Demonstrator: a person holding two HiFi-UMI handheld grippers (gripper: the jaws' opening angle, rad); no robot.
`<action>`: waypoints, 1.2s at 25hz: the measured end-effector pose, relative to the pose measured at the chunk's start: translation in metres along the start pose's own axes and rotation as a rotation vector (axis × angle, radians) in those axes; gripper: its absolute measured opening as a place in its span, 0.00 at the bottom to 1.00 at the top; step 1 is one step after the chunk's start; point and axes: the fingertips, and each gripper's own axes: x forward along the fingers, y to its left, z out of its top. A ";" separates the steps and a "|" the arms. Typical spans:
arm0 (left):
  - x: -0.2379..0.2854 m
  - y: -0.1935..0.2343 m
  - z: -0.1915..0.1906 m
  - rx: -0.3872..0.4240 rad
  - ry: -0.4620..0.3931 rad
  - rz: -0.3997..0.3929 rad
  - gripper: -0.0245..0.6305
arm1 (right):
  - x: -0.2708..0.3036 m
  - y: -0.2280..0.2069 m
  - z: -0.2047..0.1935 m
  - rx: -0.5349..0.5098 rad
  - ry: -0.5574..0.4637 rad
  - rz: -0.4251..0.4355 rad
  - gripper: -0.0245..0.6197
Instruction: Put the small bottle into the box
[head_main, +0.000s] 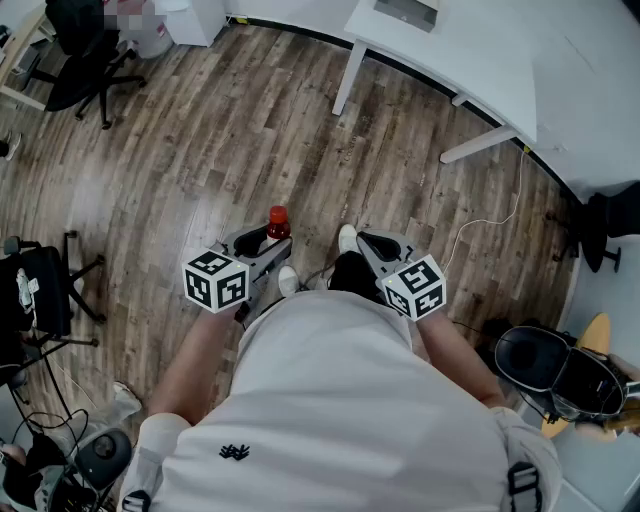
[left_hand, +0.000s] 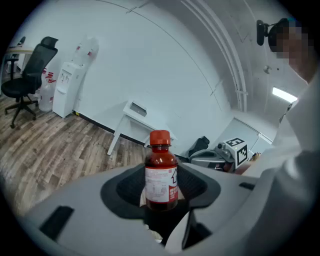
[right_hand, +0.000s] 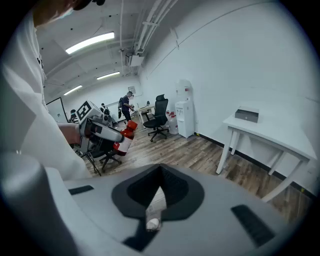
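The small bottle (head_main: 277, 222) holds red liquid and has a red cap and a white label. It stands upright between the jaws of my left gripper (head_main: 262, 238), whose dark pads press on its lower body (left_hand: 161, 172). The right gripper view shows the same bottle (right_hand: 124, 139) held in the left gripper (right_hand: 102, 132) off to the left. My right gripper (head_main: 378, 245) hangs beside the left one above the wooden floor. Its jaws (right_hand: 157, 200) are together with nothing between them.
A white table (head_main: 450, 50) stands ahead to the right against the wall. A black office chair (head_main: 85, 60) is far left, and another black chair (head_main: 40, 290) is near left. A white cable (head_main: 490, 220) lies on the floor, and a dark bag (head_main: 555, 370) sits at right.
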 end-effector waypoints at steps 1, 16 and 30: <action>0.005 0.001 0.003 -0.002 -0.001 0.002 0.35 | 0.000 -0.005 -0.001 0.008 0.004 0.003 0.05; 0.100 0.042 0.111 -0.017 0.042 0.036 0.35 | 0.059 -0.136 0.077 0.029 -0.115 0.053 0.05; 0.240 0.065 0.240 0.037 0.124 -0.068 0.34 | 0.069 -0.262 0.103 0.174 -0.147 -0.050 0.09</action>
